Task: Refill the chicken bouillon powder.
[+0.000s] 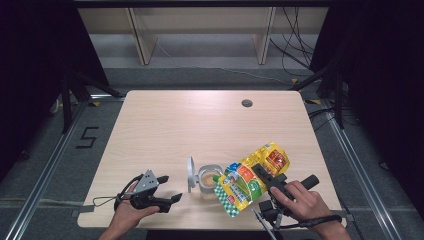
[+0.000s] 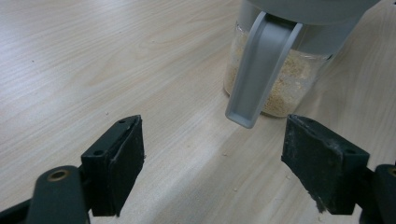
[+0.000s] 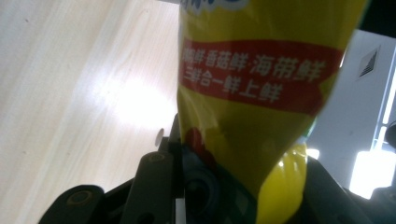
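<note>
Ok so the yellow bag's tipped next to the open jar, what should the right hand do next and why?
Probably tip the yellow bag a little further so its lower end sits over the jar. The right tool grips the bag, the lid stands open, and the jar looks only partly filled.

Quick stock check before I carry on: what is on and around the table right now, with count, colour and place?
Clear glass jar of beige granules: one, grey hinged lid flipped open, near table edge, centre.
Yellow printed foil pouch: one, tilted over the jar, clamped in the right tool.
Light wooden table: one, round grey grommet hole at far side.
Left tool: black, jaws open, left of the jar.
Right tool: black, shut on the pouch.
</note>
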Action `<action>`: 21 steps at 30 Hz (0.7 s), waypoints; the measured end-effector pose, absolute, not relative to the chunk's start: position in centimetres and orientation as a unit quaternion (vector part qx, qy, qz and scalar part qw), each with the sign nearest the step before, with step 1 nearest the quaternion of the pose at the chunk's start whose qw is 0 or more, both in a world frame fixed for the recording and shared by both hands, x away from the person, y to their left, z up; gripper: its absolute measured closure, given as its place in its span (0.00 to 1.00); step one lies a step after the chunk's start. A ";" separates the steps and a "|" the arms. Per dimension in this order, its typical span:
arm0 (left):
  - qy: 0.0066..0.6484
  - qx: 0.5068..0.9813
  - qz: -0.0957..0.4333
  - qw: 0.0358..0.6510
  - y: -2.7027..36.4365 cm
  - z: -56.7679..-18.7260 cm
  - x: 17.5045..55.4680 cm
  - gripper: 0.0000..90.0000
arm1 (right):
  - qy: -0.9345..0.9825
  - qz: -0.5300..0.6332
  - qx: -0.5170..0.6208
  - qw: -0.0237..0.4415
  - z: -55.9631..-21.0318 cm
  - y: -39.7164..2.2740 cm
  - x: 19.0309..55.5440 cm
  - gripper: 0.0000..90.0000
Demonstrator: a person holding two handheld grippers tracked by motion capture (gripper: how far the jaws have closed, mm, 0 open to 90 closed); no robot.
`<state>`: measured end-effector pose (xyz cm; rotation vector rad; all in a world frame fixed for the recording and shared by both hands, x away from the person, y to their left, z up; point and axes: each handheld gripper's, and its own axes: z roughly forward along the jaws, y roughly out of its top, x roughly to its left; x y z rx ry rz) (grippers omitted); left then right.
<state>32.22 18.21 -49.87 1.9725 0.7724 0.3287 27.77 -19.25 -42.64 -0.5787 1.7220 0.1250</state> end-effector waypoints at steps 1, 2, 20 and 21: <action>0.315 0.810 0.136 0.477 18.3 -49.9 32.2 0.23 | 0.746 0.051 -0.260 0.611 -42.6 -19.2 27.9 0.76; 0.318 0.807 0.134 0.480 18.2 -49.9 32.2 0.23 | 0.749 0.055 -0.253 0.609 -42.7 -19.2 27.9 0.76; 0.320 0.809 0.136 0.474 18.3 -49.8 32.2 0.23 | 0.784 0.174 -0.175 0.569 -43.6 -21.1 29.1 0.77; 0.319 0.810 0.136 0.473 18.3 -49.8 32.2 0.23 | 0.793 0.191 -0.150 0.559 -44.0 -21.2 29.1 0.77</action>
